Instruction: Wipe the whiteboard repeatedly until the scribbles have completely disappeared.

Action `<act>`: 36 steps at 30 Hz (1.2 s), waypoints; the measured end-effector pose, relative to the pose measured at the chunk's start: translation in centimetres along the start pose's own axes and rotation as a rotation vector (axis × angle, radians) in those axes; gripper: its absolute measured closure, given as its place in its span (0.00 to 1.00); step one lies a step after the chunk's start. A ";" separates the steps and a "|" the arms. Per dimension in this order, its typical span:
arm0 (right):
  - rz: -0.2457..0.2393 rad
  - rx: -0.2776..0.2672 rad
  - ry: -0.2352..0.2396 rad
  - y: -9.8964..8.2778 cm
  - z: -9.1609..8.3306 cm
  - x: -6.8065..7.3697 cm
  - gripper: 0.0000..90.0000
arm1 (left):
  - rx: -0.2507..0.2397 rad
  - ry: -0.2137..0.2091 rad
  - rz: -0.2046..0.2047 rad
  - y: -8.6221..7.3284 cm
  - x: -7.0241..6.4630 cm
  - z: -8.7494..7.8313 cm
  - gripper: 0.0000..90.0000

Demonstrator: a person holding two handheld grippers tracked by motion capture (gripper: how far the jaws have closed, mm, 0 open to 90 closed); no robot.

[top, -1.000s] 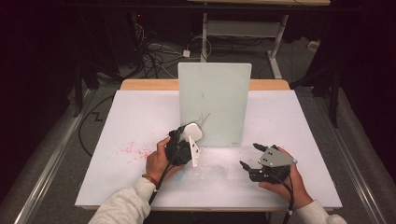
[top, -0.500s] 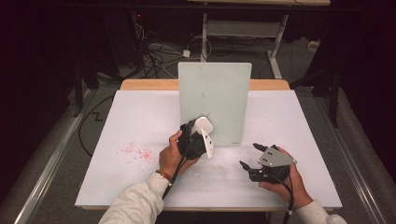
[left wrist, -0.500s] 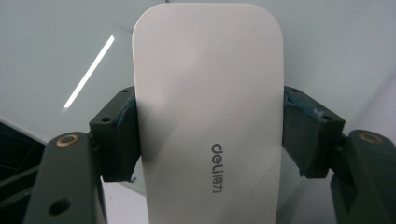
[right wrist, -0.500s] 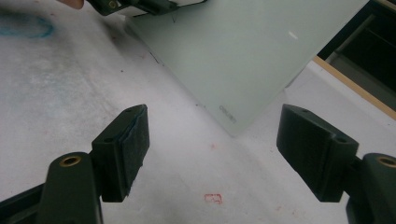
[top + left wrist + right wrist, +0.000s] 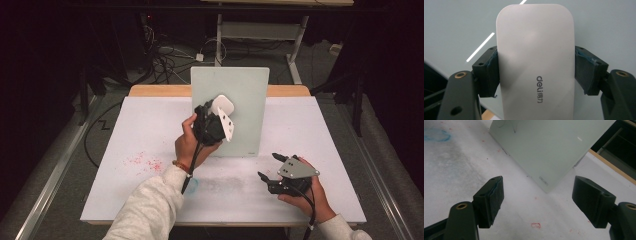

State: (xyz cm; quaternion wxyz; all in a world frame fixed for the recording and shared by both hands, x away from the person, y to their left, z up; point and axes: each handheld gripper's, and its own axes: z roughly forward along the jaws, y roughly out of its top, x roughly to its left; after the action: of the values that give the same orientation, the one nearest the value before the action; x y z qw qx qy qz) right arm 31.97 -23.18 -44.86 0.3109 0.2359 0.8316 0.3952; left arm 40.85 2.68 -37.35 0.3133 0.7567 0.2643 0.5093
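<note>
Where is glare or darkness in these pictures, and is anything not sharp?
High view: dark surroundings, lit table. Left gripper view: bright streaks reflect on the glass board; white eraser sharp in the left tool. Right gripper view: a small glint on the board, its jaw edges slightly soft.

This looks like a lab or test room set up for recording rather than a home. A plain white worktop (image 5: pixel 150 130), stained with red specks and a blue smear, stands on a grey floor in a dark room, with a tangle of cables (image 5: pixel 167 57) and a power strip lying behind it beside the metal legs of another table (image 5: pixel 260 31). A bare pale glass board (image 5: pixel 240 100) stands upright on the worktop.
</note>
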 end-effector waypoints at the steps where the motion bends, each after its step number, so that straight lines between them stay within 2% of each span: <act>1: -0.001 -0.002 0.001 0.0 0.0 0.0 0.29 | -0.004 0.009 -0.031 0.4 1.4 -0.1 0.32; 2: -0.001 -0.003 0.001 0.0 0.0 0.0 0.29 | -0.004 0.009 -0.031 0.4 1.4 -0.1 0.32; 3: -0.001 -0.003 0.001 0.0 0.0 0.0 0.29 | 0.000 0.011 -0.057 0.3 2.2 -0.1 0.32; 5: -0.001 -0.004 0.001 0.0 0.0 0.0 0.29 | 0.020 -0.013 -0.069 -0.1 2.3 0.1 0.32; 10: -0.004 0.000 0.002 0.1 0.0 0.1 0.29 | 0.020 -0.018 -0.026 -1.8 0.2 0.0 0.32; 12: -0.007 0.000 0.004 0.1 0.0 0.1 0.29 | 0.021 -0.022 -0.024 -2.2 -0.2 0.0 0.32; 13: -0.009 0.000 0.004 0.1 0.0 0.2 0.29 | 0.025 -0.031 -0.011 -3.1 -1.3 -0.1 0.32; 16: -0.007 0.002 0.003 0.0 0.1 0.1 0.29 | 0.039 -0.039 0.036 -4.3 -3.1 -0.1 0.32; 18: -0.008 0.004 0.004 0.0 0.1 0.1 0.29 | 0.043 -0.039 0.050 -4.5 -3.6 -0.1 0.32; 19: -0.006 0.005 0.007 0.0 0.1 0.1 0.29 | 0.051 -0.040 0.076 -4.8 -4.5 -0.1 0.32; 21: -0.007 0.006 0.006 0.0 0.2 0.2 0.29 | 0.057 -0.037 0.101 -4.7 -5.2 -0.1 0.32; 23: -0.008 0.006 0.007 0.0 0.2 0.2 0.29 | 0.055 -0.038 0.138 -4.6 -5.6 0.0 0.32; 24: -0.008 0.007 0.008 0.0 0.2 0.2 0.29 | 0.063 -0.044 0.130 -4.7 -5.8 0.0 0.32; 27: -0.004 0.007 0.008 0.0 0.2 0.1 0.29 | 0.066 -0.058 0.149 -5.2 -6.1 0.0 0.32; 32: 0.002 0.004 0.001 -0.1 0.0 0.0 0.29 | 0.073 -0.076 0.189 -6.6 -6.5 -0.2 0.32; 33: 0.001 0.004 0.000 0.0 0.0 0.0 0.29 | 0.088 -0.087 0.222 -7.4 -6.5 -0.4 0.32; 36: 0.000 0.001 -0.001 0.0 -0.1 0.1 0.29 | 0.102 -0.097 0.249 -8.2 -6.4 -0.6 0.32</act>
State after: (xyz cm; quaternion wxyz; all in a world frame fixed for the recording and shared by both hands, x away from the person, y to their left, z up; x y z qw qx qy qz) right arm 31.87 -23.15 -44.83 0.3112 0.2362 0.8317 0.3945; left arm 37.46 3.62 -47.13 0.2214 0.8224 0.1785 0.4928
